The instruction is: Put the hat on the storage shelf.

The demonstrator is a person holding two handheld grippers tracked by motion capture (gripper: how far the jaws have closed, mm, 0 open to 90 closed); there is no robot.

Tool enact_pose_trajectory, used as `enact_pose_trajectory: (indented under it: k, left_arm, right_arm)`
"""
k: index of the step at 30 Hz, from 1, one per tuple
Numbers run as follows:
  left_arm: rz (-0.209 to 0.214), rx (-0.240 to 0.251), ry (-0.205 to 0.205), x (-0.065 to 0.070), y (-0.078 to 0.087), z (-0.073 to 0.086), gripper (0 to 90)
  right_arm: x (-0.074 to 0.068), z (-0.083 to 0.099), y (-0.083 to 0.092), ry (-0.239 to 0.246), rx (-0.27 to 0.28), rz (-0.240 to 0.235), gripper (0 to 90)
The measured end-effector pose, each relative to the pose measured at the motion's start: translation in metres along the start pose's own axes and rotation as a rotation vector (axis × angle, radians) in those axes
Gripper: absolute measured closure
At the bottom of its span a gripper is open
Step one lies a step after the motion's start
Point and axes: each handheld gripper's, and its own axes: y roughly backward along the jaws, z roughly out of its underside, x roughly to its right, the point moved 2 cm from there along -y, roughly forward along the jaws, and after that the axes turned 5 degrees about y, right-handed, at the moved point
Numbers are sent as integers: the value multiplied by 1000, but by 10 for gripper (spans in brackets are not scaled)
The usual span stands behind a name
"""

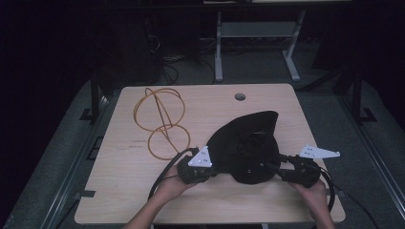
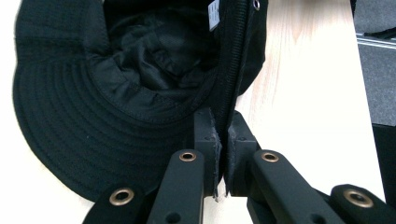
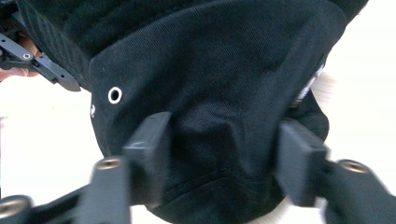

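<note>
Light wood table [image 1: 267,102], rounded corners, small round hole [image 1: 239,97] near the far edge. Dark floor around it, desk frame [image 1: 258,43] beyond the far side.

Black bucket hat [image 1: 248,148] lies right of centre on the table, toward the near half, brim spread out to the far side, crown opening facing up. In the left gripper view the inside lining, stitched brim rings and a white label [image 2: 213,14] are visible; in the right gripper view a metal eyelet [image 3: 114,94] shows on the crown side.

Orange cable loops [image 1: 160,121] lie left of the hat on the far-left part of the table, apart from it.

Left gripper [image 1: 210,172] at the hat's near-left edge, held by the left hand [image 1: 174,183]. Jaws pressed nearly together, pinching a fold of the hat's fabric edge between the pads [image 2: 208,144].

Right gripper [image 1: 274,169] at the hat's near-right side, held by the right hand [image 1: 310,188]. Jaws spread wide, one on each side of the hat's crown; fabric bulges between them. Fingers [image 3: 152,149] look right at the cloth, but whether they actually touch cannot be told; view is blurred.

Grey three-cornered plates top both grippers.
</note>
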Motion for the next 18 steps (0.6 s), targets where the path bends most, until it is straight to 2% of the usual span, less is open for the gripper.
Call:
enact_pose_trajectory:
  k: [2, 10, 12, 18]
  left_arm:
    - [2, -2, -3, 0, 0, 2, 857]
    - [6, -12, -8, 4, -1, 4, 856]
    - [3, -11, -12, 3, -1, 4, 855]
    - [-8, -8, -11, 4, 4, 4, 818]
  right_arm:
    - [-3, -1, -3, 21, 1, 9, 559]
    - [-11, -2, -14, 81, -39, 64, 828]
    - [-12, -2, -13, 81, -40, 72, 865]
    - [-12, -4, -2, 68, -10, 84, 882]
